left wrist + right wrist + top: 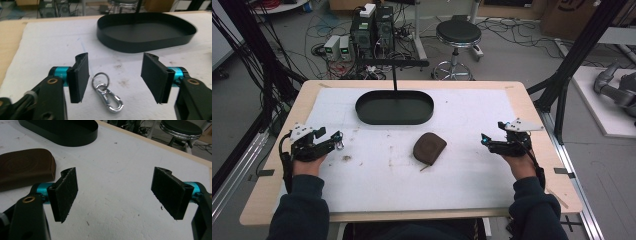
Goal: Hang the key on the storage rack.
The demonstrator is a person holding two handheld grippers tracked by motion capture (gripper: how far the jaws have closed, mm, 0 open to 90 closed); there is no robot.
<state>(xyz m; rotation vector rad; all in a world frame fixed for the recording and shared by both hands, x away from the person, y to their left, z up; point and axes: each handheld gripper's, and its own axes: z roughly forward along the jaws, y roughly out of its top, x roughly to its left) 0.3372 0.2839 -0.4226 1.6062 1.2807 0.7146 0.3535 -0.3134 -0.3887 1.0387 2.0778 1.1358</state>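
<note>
A cluttered lab floor with cables, computer boxes and a round black stool lies behind a wooden table covered by a white foam sheet. At the left edge of the sheet, a person's left hand holds the left gripper, its jaws spread wide apart with nothing between the pads. In the left gripper view a silver carabiner clip with a key ring lies flat on the sheet just ahead of and between those jaws, nearer the left one, touching neither. Further in, at the far middle of the sheet, sits a black oval tray. Nearer the person and a little right of the tray lies a brown leather pouch, flat on the sheet, apart from both grippers. At the right, the right gripper hovers low over bare sheet, jaws likewise wide apart and holding nothing; the pouch is off to its left.
</note>
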